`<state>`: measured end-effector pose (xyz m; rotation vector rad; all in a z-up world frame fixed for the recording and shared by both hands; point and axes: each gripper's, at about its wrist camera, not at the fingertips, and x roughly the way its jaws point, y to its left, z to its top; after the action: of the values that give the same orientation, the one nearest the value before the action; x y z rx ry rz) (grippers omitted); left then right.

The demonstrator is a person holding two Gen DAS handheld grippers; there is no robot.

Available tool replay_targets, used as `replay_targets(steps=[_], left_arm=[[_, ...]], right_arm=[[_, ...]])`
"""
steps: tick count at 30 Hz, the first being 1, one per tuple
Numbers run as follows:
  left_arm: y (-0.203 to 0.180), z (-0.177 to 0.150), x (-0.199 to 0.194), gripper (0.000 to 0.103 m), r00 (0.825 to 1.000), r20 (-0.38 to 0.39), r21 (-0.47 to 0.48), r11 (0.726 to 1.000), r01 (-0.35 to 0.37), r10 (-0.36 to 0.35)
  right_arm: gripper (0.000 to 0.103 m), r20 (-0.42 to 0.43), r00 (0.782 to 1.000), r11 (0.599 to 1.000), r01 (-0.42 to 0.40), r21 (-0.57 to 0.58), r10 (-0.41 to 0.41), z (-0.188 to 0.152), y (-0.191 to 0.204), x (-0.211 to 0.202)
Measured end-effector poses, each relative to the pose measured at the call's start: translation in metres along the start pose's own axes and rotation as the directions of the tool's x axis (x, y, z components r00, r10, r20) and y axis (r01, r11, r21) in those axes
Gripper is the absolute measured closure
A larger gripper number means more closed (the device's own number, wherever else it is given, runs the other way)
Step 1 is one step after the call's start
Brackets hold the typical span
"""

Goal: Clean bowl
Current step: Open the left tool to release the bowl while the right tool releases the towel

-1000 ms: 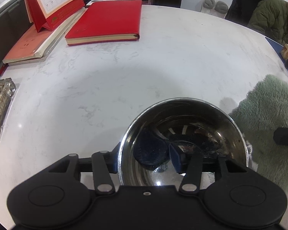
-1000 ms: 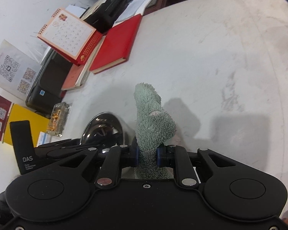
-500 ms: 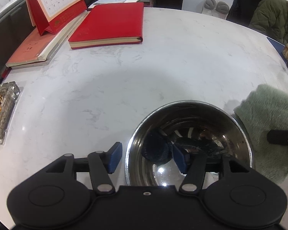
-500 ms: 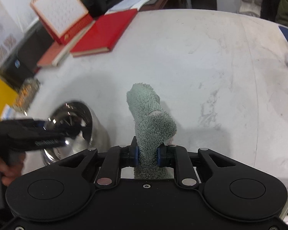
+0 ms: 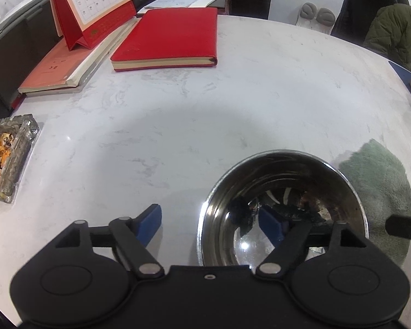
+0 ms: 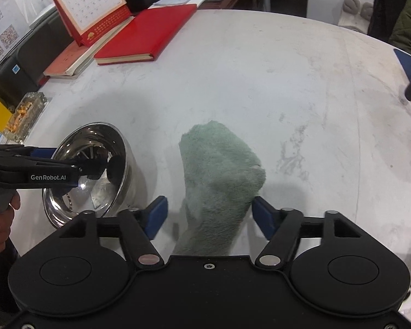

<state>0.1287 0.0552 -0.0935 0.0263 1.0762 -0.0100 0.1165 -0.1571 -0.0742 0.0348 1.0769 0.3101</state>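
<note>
The steel bowl (image 5: 282, 208) stands upright on the white marble counter (image 5: 205, 115), and the green cloth (image 6: 219, 175) lies slumped on the counter just beside it, on the bowl's right as the person faces it. Both tools have just been letting go. The left hand-held gripper (image 5: 211, 220) has its jaws spread wide, having just been opening: one blue pad sits outside the bowl's wall and the other hangs inside the basin, so the near rim lies between them, yet neither pad presses on it. The right hand-held gripper (image 6: 209, 213) has also just been opening, and its jaws now stand apart with the cloth lying loose between them, free of both pads. The cloth's long axis runs away from the right hand-held gripper, roughly along the line it points, with the near end tucked under the tool's body. The right one is plainly the nearer to the cloth and the left the nearer to the bowl. With both things released and the basin looking bright, the wiping seems done; a few dark marks inside may be only reflections, I cannot tell.
</note>
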Motion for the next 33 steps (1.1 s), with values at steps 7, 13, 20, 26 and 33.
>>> replay_targets(steps=[7, 13, 20, 26, 33], left_arm=[[0.003, -0.001, -0.012, 0.018, 0.999, 0.033, 0.007, 1.0, 0.029, -0.03], [0.01, -0.008, -0.036, 0.003, 0.991, 0.124, -0.028, 0.998, 0.053, -0.049], [0.008, -0.012, -0.062, 0.001, 0.983, 0.17, -0.029, 0.997, 0.069, -0.063], [-0.006, -0.011, -0.085, 0.001, 0.975, 0.22, -0.008, 1.0, 0.03, -0.027], [-0.017, -0.009, -0.103, 0.001, 0.969, 0.247, -0.008, 1.0, -0.004, 0.006]], right_arm=[[0.016, 0.038, 0.999, 0.999, 0.014, 0.043, -0.016, -0.003, 0.0, -0.019], [0.001, 0.122, 0.992, 0.992, 0.007, 0.122, -0.022, -0.011, -0.005, -0.037], [0.0, 0.143, 0.989, 0.991, 0.005, 0.133, -0.024, -0.008, -0.009, -0.043], [0.0, 0.168, 0.985, 0.997, 0.023, 0.067, -0.034, -0.006, 0.002, -0.056], [0.0, 0.126, 0.989, 0.997, 0.07, 0.034, -0.073, 0.001, 0.011, -0.06]])
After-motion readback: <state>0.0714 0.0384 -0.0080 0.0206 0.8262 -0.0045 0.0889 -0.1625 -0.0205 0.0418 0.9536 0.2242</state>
